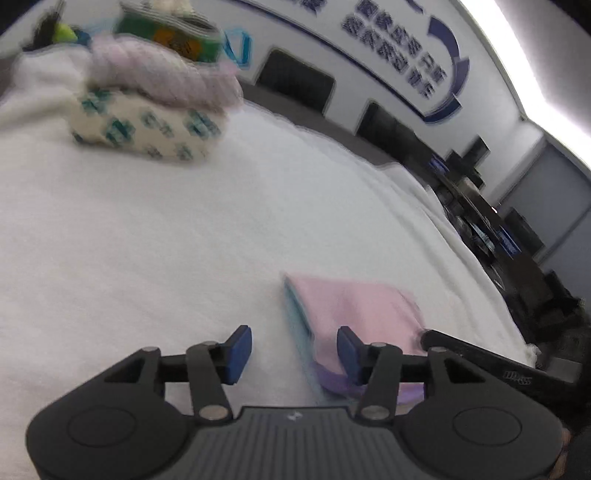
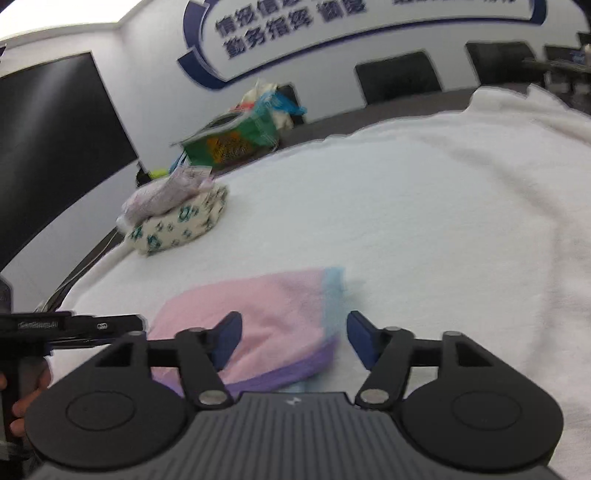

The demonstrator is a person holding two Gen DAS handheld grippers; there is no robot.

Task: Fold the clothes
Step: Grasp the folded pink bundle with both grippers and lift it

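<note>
- Both grippers stand with jaws apart and nothing pinched: the left gripper [image 1: 294, 350] has its right-hand pad over the near corner of the folded pink towel [image 1: 354, 306], and the right gripper [image 2: 293, 338] straddles the towel's blue-edged side, pads off the cloth.
- That folded pink towel [image 2: 258, 314] lies flat on the white blanket [image 2: 406, 206], with a pale blue strip along one edge and a purple layer showing at its near edge.
- Well beyond the towel sits a stack: a cream cloth with teal flowers [image 1: 147, 129] under a lilac knitted piece [image 1: 162, 74].
- Behind the stack, past the blanket's edge, stands a green box [image 2: 229, 140], with plastic bags [image 2: 273, 103] behind it.
- Nothing lies between the towel and the stack.
- Farther off, dark chairs [image 2: 399, 77] line a wall with blue lettering [image 2: 280, 26].
- Motion blur smears the stack, the box print and the towel's edges; each gripper's body covers the towel's nearest part.
- At the left edge of the right wrist view, a person's fingers [image 2: 18, 406] are cut off.
</note>
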